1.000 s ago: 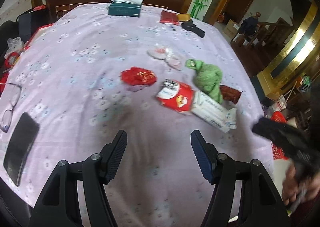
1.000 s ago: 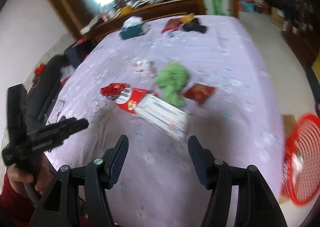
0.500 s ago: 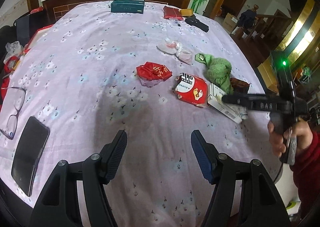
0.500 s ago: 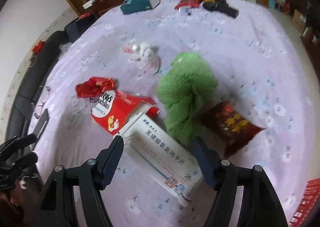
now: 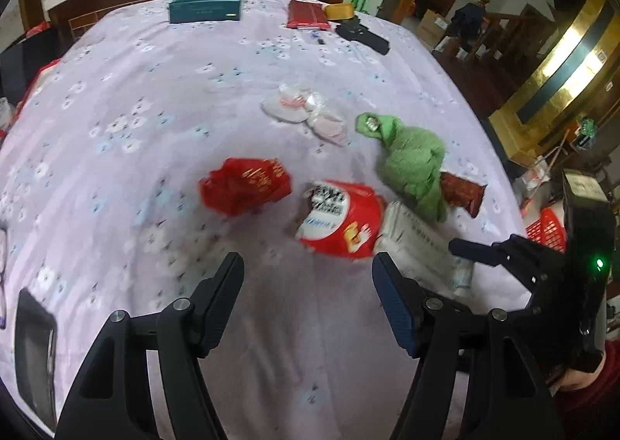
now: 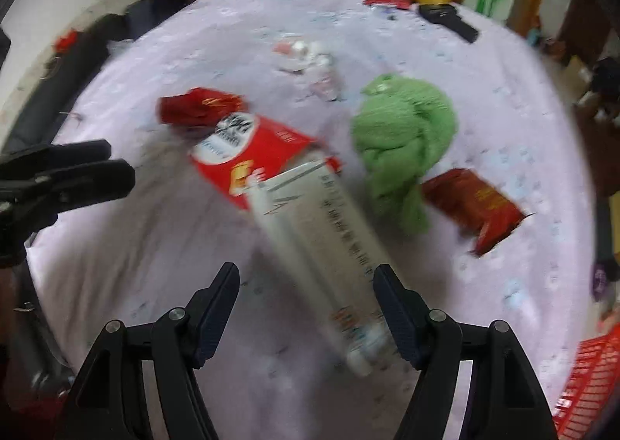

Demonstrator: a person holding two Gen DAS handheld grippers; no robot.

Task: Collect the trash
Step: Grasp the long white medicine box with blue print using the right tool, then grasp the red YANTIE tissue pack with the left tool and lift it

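Trash lies on a lilac flowered tablecloth. A white carton lies lengthwise between the open fingers of my right gripper, its near end between the tips. It also shows in the left wrist view. Beside it lie a red and white bag, a crumpled red wrapper, a dark red packet, a green cloth and clear plastic wrappers. My left gripper is open and empty, just short of the red and white bag.
A red basket stands off the table's right edge. A teal tissue box, a red pouch, yellow tape and a black object sit at the far side. A phone lies near the left edge.
My right gripper has moved forward and down until the white carton sits between its open fingers. My left gripper has shifted right, closer to the red and white bag.
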